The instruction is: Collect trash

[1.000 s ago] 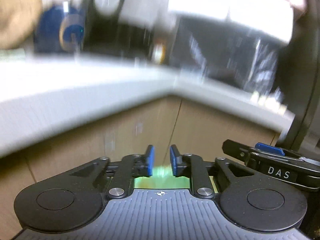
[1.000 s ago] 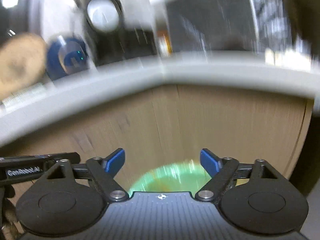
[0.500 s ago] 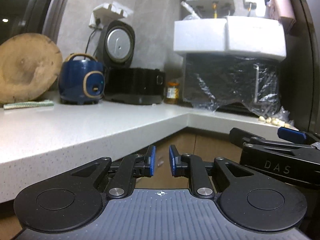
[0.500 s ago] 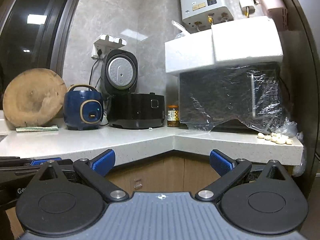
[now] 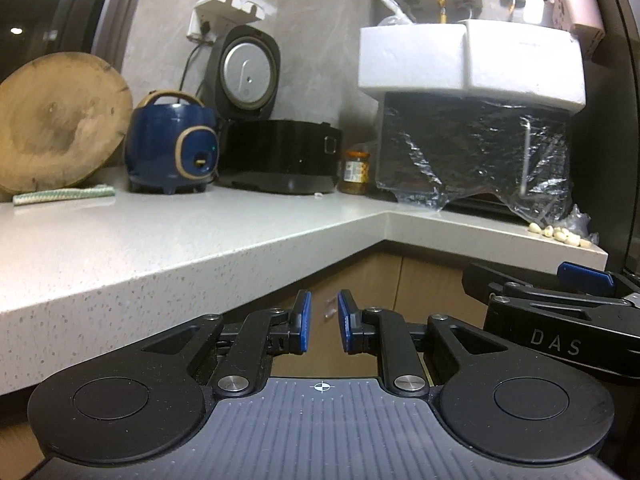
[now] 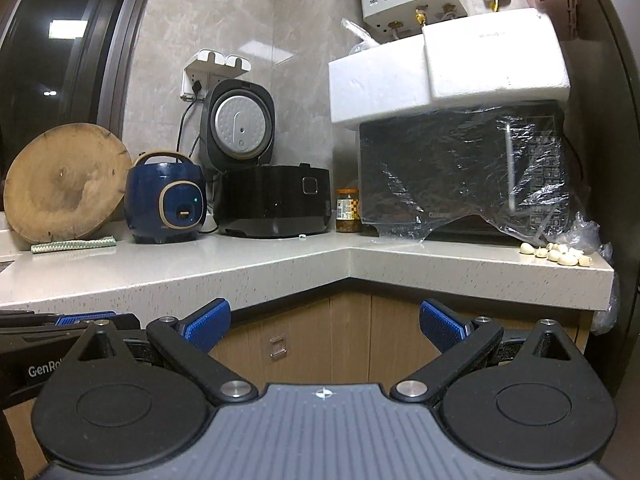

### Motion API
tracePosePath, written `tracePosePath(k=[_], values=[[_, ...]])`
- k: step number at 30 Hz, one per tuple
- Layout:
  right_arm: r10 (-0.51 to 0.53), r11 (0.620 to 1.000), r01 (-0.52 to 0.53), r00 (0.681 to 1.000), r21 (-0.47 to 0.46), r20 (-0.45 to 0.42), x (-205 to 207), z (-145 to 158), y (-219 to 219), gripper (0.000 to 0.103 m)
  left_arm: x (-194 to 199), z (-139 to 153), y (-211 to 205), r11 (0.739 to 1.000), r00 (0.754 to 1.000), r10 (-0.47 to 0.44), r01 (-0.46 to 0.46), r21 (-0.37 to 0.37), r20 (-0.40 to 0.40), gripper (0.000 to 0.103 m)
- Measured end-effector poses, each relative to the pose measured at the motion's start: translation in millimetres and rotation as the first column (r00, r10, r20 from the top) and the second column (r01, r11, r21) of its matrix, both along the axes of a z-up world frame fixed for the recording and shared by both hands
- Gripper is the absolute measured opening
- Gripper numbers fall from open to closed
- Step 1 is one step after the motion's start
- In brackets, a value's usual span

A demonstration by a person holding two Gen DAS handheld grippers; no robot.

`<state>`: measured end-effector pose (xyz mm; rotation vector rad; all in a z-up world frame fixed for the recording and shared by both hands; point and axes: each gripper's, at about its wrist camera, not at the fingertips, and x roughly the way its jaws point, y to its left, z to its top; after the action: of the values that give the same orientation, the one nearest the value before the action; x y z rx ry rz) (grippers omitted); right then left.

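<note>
Facing the counter corner, the left gripper stood narrow and empty, the right gripper wide, having just opened, also empty; no obvious trash showed, so scanning slowly past the garlic seemed the wisest next move.

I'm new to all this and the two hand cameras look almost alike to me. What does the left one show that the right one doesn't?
Only the left wrist view shows its own left gripper, jaws narrow with nothing between them. Only the right wrist view shows the right gripper spread wide and empty, the oven's button panel and a cabinet handle. Both show the wooden board, blue cooker, jar and garlic cloves.
</note>
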<state>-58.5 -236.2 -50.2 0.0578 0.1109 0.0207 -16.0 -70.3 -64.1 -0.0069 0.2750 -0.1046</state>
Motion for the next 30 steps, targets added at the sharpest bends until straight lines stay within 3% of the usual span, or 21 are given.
tracePosePath(k=[30], values=[[0.009,1.000,-0.011,0.995,-0.024,-0.096,16,-15,9,0.101,16,-17,-2,0.999,0.994,0.031,-0.029,0.019,-0.103,0.019]])
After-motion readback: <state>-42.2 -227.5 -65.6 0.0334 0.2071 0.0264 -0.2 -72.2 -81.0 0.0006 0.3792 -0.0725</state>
